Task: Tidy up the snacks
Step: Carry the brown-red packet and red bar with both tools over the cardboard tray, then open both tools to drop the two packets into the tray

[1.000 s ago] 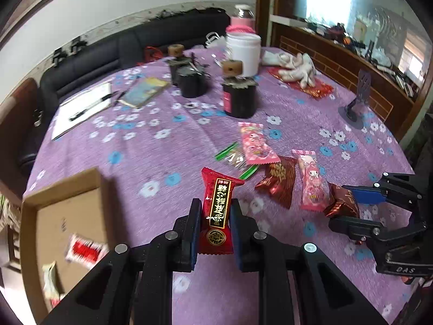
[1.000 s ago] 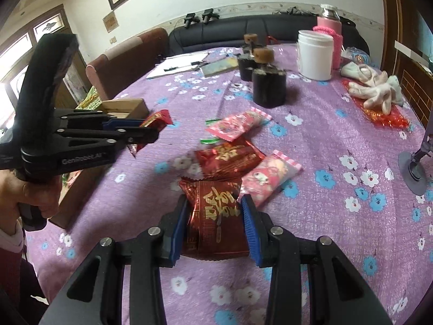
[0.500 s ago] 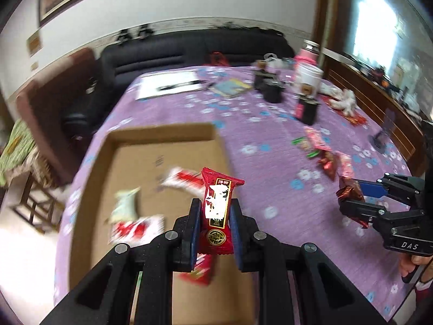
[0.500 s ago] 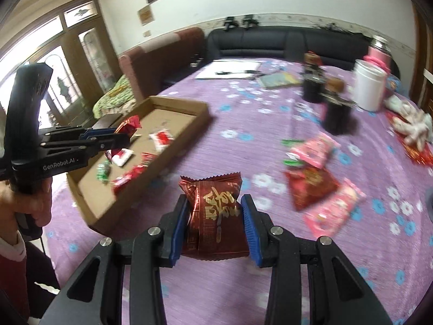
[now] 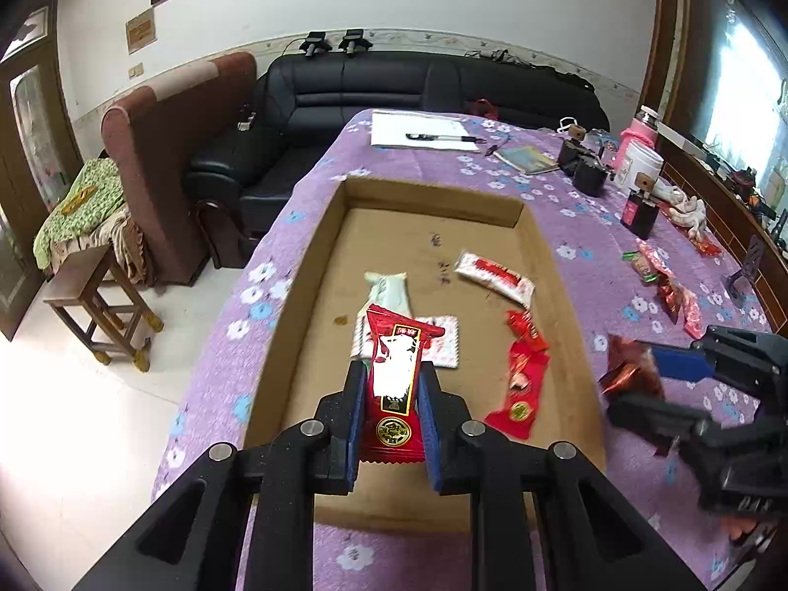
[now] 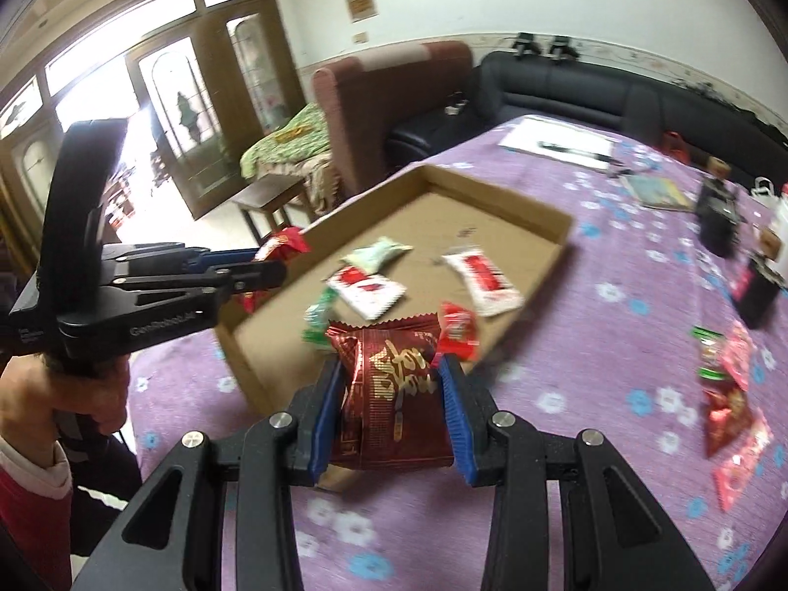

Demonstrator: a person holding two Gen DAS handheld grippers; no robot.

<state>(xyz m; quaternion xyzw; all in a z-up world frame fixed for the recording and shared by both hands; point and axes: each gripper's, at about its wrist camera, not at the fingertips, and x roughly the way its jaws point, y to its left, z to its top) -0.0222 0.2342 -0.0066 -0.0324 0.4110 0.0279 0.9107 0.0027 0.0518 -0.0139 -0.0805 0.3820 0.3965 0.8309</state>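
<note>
My left gripper (image 5: 391,394) is shut on a bright red snack packet (image 5: 396,384) with a gold seal and holds it above the near half of the cardboard tray (image 5: 541,241). My right gripper (image 6: 391,394) is shut on a dark red foil snack packet (image 6: 394,394) and holds it over the tray's near right rim (image 6: 551,266). Several snack packets lie in the tray, among them a white and red one (image 5: 495,278) and a pale green one (image 5: 391,290). More loose snacks (image 5: 674,295) lie on the purple cloth to the right.
The purple flowered tablecloth (image 5: 581,226) covers the table. Black jars (image 5: 640,209), a white canister (image 5: 640,167), a notepad with pen (image 5: 423,138) and a booklet stand at the far end. A sofa, armchair and wooden stool (image 5: 98,305) stand beyond the table's left edge.
Both grippers have swung left from the loose snack pile to above the cardboard tray, each still holding its packet. The tray now fills the middle of both views.
</note>
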